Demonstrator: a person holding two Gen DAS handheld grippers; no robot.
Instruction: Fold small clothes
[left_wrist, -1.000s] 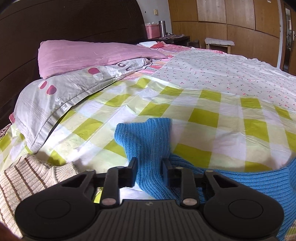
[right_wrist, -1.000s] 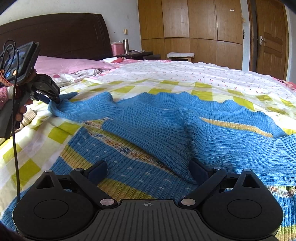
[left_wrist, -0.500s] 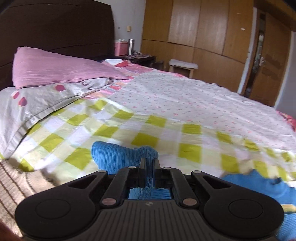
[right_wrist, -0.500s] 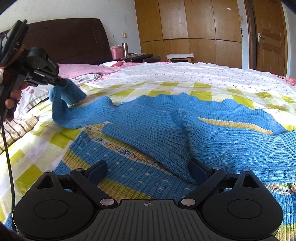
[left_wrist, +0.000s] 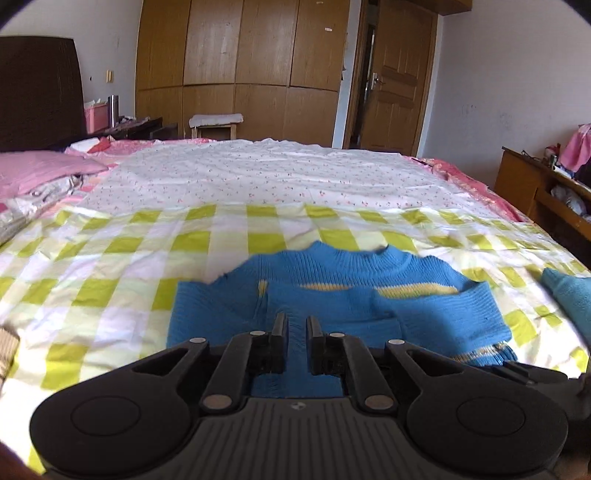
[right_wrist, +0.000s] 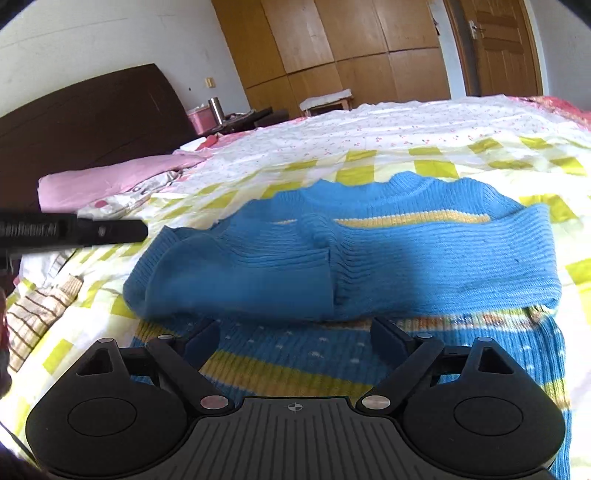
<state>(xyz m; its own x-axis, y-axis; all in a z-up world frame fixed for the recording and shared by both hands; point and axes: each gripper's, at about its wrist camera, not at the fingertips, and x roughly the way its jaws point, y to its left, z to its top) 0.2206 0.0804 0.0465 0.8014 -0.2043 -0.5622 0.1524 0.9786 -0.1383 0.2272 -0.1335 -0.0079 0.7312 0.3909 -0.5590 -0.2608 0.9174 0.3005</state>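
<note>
A small blue knit sweater (right_wrist: 406, 251) with yellow stripes lies on the green-checked sheet (right_wrist: 436, 162), both sleeves folded across its chest. In the left wrist view the sweater (left_wrist: 332, 288) lies just ahead of my left gripper (left_wrist: 296, 325), whose fingers stand a narrow gap apart over the folded left sleeve, with nothing pinched between them. My right gripper (right_wrist: 295, 332) is wide open and empty above the sweater's patterned lower body (right_wrist: 295, 354). The left gripper's body (right_wrist: 74, 230) shows as a dark bar at the left of the right wrist view.
Pink and grey pillows (right_wrist: 110, 184) lie by the dark headboard (right_wrist: 85, 122). A beige striped garment (right_wrist: 37, 310) lies at the left bed edge. Another blue piece (left_wrist: 569, 295) lies at the right. A wooden wardrobe (left_wrist: 240, 66) and door stand beyond the bed.
My left gripper carried the left sleeve rightwards across the sweater, laid it on the chest and let go; its fingers have parted slightly. The right gripper rose and tilted but stayed open.
</note>
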